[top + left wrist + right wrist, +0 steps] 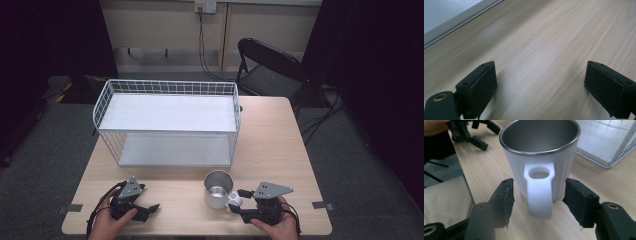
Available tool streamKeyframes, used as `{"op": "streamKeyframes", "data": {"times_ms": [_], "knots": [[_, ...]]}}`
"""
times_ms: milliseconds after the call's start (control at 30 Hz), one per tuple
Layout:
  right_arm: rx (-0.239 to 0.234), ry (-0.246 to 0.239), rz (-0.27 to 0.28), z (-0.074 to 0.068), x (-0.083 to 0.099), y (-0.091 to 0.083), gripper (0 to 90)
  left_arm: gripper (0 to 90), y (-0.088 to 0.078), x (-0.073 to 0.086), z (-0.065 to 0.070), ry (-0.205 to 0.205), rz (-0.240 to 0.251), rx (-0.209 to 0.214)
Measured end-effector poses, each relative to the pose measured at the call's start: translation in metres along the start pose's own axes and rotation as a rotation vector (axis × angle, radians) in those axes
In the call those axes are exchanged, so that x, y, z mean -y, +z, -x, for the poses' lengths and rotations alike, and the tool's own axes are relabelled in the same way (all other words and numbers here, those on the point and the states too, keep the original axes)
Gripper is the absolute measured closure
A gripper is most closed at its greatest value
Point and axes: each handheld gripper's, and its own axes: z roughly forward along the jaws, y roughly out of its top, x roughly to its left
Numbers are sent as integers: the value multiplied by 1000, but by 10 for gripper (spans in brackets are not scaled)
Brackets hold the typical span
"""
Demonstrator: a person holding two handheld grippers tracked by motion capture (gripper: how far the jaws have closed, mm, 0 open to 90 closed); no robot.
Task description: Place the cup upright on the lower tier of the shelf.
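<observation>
A white mug (219, 189) with a steel inside stands upright near the table's front edge, its handle turned toward the person. In the right gripper view the mug (539, 157) is close, and its handle (539, 192) stands between the jaws with a gap on each side. My right gripper (237, 200) (539, 200) is open around that handle, the pads not touching it. At the front left my left gripper (150, 197) (540, 85) rests open, with bare wood between its jaws. The left gripper (474, 132) also shows beyond the mug.
A white wire rack (165, 86) with two shelves stands on the wooden table (270, 140) behind the mug; its corner (621, 150) is close to the mug's right. A black folding chair (270, 65) stands beyond the table's far edge.
</observation>
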Motion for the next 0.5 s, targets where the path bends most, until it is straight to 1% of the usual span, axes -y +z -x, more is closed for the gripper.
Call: {"op": "streamKeyframes", "data": {"times_ms": [33,67,200,367,400,467,500], "knots": [[9,-16,-10,-1,-1,1,410,103,0,0,0,0,0,0],[7,-18,-12,-2,-1,1,418,103,0,0,0,0,0,0],[29,-16,-14,-3,-1,2,451,103,0,0,0,0,-1,0],[10,-7,10,-4,-5,3,503,103,0,0,0,0,0,0],[14,-20,6,-6,-6,4,504,103,0,0,0,0,0,0],[18,-24,6,-7,-7,6,510,103,0,0,0,0,0,0],[28,-34,0,-8,-7,7,519,103,0,0,0,0,0,0]]}}
